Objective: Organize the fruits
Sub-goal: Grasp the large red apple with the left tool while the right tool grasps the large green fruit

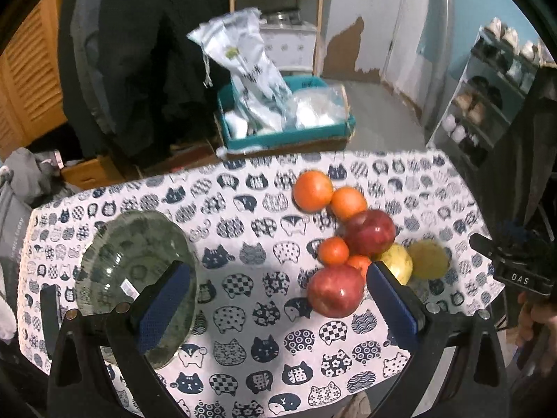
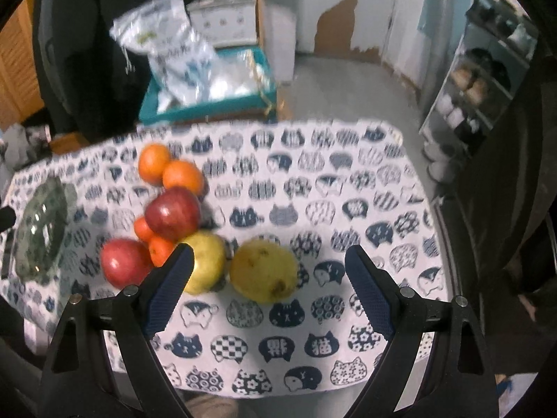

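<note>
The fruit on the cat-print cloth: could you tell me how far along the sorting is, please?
Nothing looks done yet: the glass bowl is empty. The oranges, red apples and yellow fruits all sit clustered on the tablecloth. Nothing is in hand; the left gripper and right gripper are both open, above the cloth. Every fruit remains to be moved, presumably into the bowl.

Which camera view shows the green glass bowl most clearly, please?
The left wrist view shows the green glass bowl best: large, near, only its near edge hidden by the open left gripper. In the right wrist view the bowl is small, blurred, at the left edge.
</note>
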Available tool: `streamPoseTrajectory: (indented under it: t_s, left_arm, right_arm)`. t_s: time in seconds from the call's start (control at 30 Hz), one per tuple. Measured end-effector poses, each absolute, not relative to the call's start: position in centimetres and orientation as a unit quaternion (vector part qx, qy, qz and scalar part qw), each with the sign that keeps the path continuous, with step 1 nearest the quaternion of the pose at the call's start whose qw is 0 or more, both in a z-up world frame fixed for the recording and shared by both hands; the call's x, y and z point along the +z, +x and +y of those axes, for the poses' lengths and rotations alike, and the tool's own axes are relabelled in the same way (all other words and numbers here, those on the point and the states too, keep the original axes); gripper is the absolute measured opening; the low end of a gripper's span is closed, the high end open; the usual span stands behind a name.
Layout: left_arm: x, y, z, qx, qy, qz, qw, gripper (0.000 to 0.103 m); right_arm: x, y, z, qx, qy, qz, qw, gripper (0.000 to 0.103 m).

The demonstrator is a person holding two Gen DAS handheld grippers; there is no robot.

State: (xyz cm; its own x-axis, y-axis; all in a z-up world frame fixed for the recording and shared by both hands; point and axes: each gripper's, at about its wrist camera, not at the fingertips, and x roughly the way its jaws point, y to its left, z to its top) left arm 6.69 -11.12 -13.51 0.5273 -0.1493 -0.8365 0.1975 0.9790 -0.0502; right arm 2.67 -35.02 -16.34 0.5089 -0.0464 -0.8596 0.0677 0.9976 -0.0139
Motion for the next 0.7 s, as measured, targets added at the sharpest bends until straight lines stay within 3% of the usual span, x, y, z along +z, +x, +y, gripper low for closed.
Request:
streamPoseTrajectory:
  t_s: [0.7]
  left_arm:
    - [-23.4, 9.7, -14.6, -0.141, -0.003, 0.586, 0.798, 0.102]
  right_arm:
    - [-25.4, 5.4, -35.3, 0.014, 0.006, 0.595, 0.803, 0.083]
